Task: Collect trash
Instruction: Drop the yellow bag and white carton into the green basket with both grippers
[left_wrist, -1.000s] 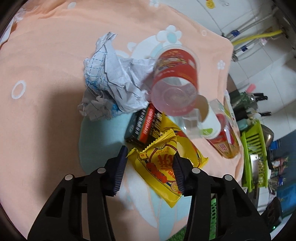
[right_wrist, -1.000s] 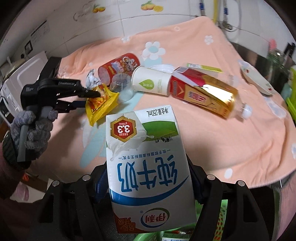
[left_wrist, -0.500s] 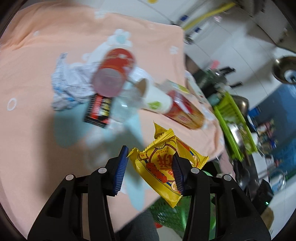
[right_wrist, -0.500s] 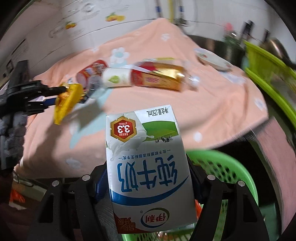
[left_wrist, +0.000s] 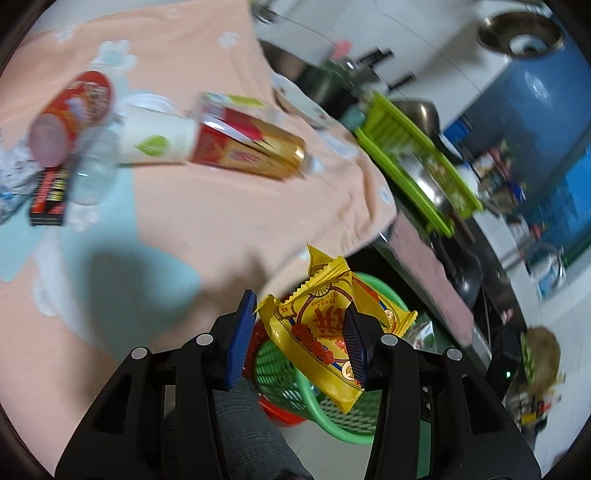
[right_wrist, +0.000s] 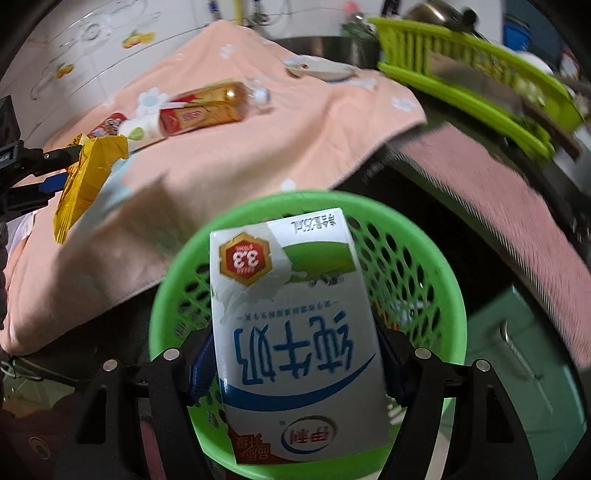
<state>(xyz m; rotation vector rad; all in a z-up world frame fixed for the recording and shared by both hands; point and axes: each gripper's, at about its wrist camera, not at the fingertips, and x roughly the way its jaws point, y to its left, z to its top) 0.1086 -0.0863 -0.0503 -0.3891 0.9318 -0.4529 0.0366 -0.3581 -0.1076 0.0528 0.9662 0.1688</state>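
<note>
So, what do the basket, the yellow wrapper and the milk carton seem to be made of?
Basket: green moulded plastic, by its lattice wall and smooth rim. Yellow wrapper: thin glossy film, probably plastic, crinkled with a serrated edge. Milk carton: likely coated paperboard, flat printed faces with a slight sheen.

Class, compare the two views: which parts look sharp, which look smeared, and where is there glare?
Left wrist view: yellow snack packet sharp, bottle and green rack smeared, edges bent by the fisheye. Right wrist view: milk carton crisp, basket soft, glare on the bottle.
</note>
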